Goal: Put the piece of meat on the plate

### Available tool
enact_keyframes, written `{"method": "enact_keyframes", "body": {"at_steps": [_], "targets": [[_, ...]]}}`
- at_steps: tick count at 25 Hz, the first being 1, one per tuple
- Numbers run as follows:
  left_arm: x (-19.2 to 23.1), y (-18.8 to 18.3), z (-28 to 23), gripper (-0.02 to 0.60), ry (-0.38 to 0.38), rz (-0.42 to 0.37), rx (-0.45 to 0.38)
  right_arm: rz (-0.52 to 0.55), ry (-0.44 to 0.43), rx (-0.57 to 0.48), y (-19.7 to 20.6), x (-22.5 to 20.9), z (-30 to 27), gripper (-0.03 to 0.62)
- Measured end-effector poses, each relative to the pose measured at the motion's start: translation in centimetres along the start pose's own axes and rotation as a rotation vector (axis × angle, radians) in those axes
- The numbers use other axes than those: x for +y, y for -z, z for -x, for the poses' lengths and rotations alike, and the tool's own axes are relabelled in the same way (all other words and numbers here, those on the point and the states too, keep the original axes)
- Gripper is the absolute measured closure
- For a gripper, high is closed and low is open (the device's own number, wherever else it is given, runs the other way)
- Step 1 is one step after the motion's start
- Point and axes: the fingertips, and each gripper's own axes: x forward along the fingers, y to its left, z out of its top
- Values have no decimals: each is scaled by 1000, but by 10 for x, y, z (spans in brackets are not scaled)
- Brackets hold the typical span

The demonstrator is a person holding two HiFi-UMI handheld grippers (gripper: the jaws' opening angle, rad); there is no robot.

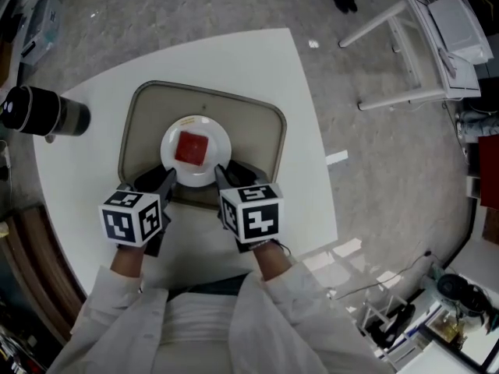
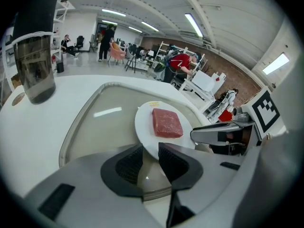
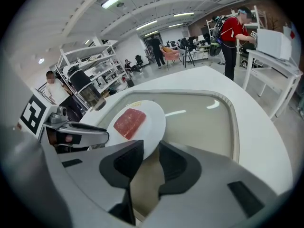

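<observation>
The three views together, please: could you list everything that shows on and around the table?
table: one, white, under the tray
tray: one, beige, mid-table
plate: one, white, on the tray
piece of meat: one, red, on the plate
container: one, dark cylinder, table's left edge
rack: one, white, on the floor at upper right
sleeves: two, white, bottom edge
left gripper: one, black jaws, open astride the plate's near rim
right gripper: one, black jaws, open astride the plate's near rim
</observation>
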Motion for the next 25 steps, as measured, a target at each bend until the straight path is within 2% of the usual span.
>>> {"method": "enact_keyframes", "body": {"at_steps": [11,16,25], "targets": [[0,-1,0,482,-20,-22,-19,12,32,0,0,1,0,495],[2,-4,6,482,-20,-5,-38,16,29,-2,2,5,5,494],[-5,-8,27,482,29,-5,-75,8,79,-100,3,3,35,496]]}}
